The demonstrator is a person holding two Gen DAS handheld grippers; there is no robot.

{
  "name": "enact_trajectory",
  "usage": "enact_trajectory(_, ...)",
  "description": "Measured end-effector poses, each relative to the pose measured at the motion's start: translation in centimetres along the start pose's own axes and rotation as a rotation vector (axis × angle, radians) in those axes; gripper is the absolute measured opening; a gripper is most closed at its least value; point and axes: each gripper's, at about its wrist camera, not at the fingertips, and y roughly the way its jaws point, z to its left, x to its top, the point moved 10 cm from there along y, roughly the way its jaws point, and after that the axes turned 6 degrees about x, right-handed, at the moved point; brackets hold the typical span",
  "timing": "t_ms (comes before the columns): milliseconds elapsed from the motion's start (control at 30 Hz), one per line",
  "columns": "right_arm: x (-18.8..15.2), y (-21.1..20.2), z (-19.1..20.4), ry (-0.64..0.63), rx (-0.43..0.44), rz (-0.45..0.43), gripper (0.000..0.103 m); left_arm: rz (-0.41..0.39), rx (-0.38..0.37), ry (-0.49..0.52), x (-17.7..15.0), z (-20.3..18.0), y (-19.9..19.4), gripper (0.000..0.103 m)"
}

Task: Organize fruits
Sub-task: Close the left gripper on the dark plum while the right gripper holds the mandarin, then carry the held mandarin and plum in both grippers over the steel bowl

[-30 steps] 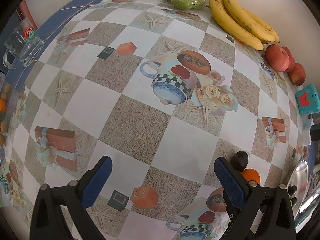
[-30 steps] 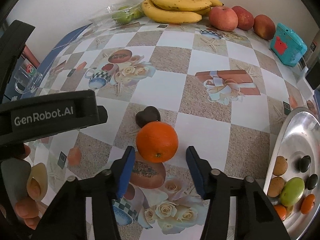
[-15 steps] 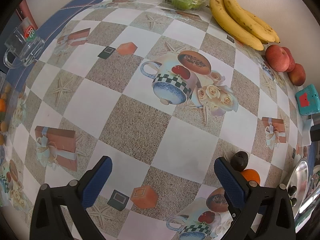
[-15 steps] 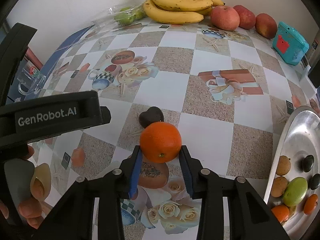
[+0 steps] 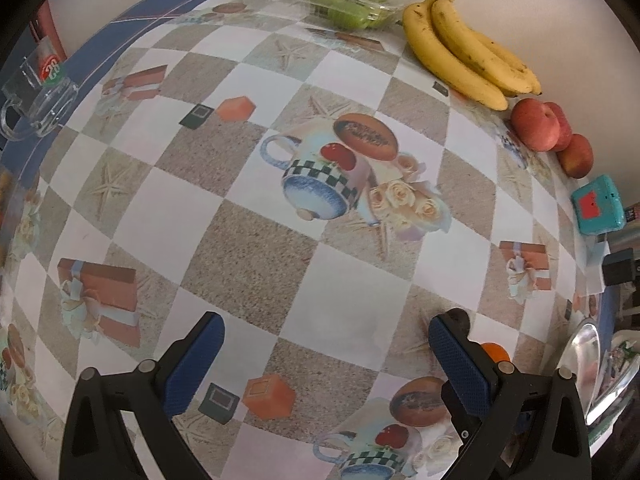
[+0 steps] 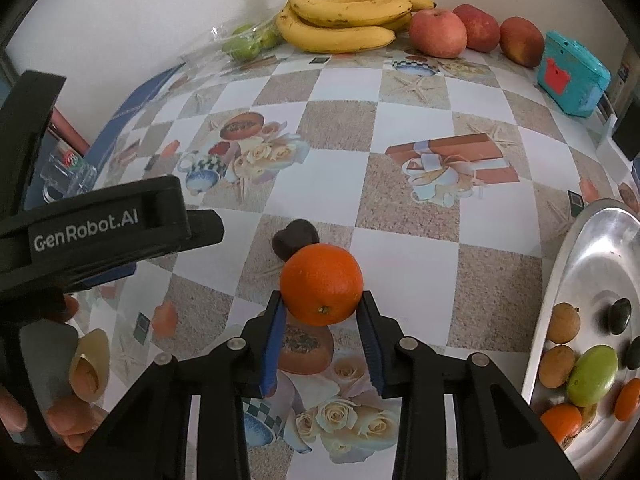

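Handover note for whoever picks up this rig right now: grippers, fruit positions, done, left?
Right gripper: jaws have just closed on the orange, which sits beside the dark heart-shaped fruit.
Left gripper: open, empty, over the tablecloth.
Done: several small fruits lie in the steel tray.
Left: probably move the orange to the tray, then the dark fruit. Bananas and apples sit by the wall.

A patterned cloth of checks, starfish, teacups and gift boxes covered the table [image 6: 404, 256]. A clear glass mug [image 5: 36, 96] with a red and green logo stood near the table's blue edge. Against the wall sat a teal box [image 6: 572, 76] with a red mark, and a small black block [image 5: 618, 266] lay beyond it.
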Motion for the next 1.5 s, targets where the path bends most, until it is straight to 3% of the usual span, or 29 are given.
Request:
enact_trajectory(267,0.6,-2.1,-2.1,0.053,-0.011,-0.047,0.037,-0.012,-0.072,0.032,-0.2,-2.7,-0.2,0.100)
enact_trajectory(467,1.0,-3.9,-4.5,0.114,-0.020,-0.089,0.037,0.011,-0.157,0.055,-0.7,-5.2,0.5,0.089)
enact_trajectory(600,1.1,-4.8,-5.5,0.142,-0.020,-0.105,0.037,-0.013,-0.182,0.102,-0.6,-7.0,0.5,0.079)
enact_trajectory(633,1.1,-4.9,-5.7,0.146,-0.020,-0.108,0.037,-0.019,-0.186,0.110,-0.6,-7.2,0.5,0.073)
enact_trajectory(767,1.2,-5.4,-6.0,0.160,-0.018,-0.117,0.037,-0.026,-0.188,0.143,-1.0,-8.1,0.7,0.064)
enact_trajectory(833,1.1,-5.5,-6.1,0.162,-0.017,-0.118,0.037,-0.020,-0.193,0.153,-1.1,-8.3,1.0,0.053)
enact_trajectory(967,1.1,-5.7,-6.1,0.161,-0.015,-0.119,0.037,-0.025,-0.178,0.172,-1.3,-8.5,1.3,0.048)
enact_trajectory(1233,1.1,-5.7,-5.9,0.160,-0.008,-0.123,0.037,-0.027,-0.175,0.185,-1.3,-8.9,1.4,0.028)
enact_trajectory(1500,1.1,-5.8,-5.8,0.159,-0.004,-0.125,0.037,-0.028,-0.184,0.180,-1.3,-8.9,1.2,0.026)
